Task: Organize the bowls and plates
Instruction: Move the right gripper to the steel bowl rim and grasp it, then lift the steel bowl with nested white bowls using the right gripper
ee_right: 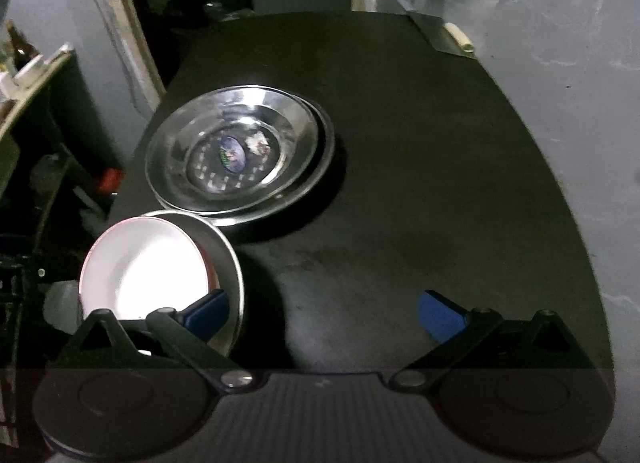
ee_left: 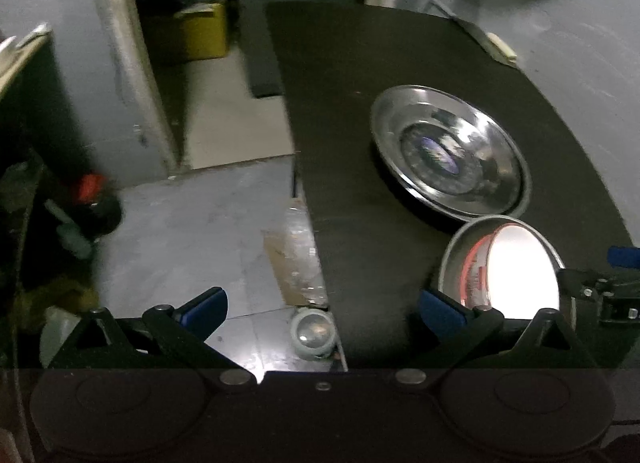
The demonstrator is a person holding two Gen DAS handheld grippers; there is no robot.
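Both grippers, left [ee_left: 322, 305] and right [ee_right: 324, 309], have jaws apart, gripping nothing; nearest on the black worktop [ee_right: 420, 203] sits a metal bowl [ee_right: 230, 259] holding a white bowl [ee_right: 148, 267]; just beyond, touching it, stacked steel plates [ee_right: 236, 155].

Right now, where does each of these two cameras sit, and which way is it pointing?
Left wrist: rides the left hand-held gripper, looking forward over the black table's left edge and the floor; its open blue-padded fingers show.
Right wrist: rides the right hand-held gripper, looking over the table's middle; its open fingers show.
Shared: stacked steel plates, and a white bowl inside a steel bowl.
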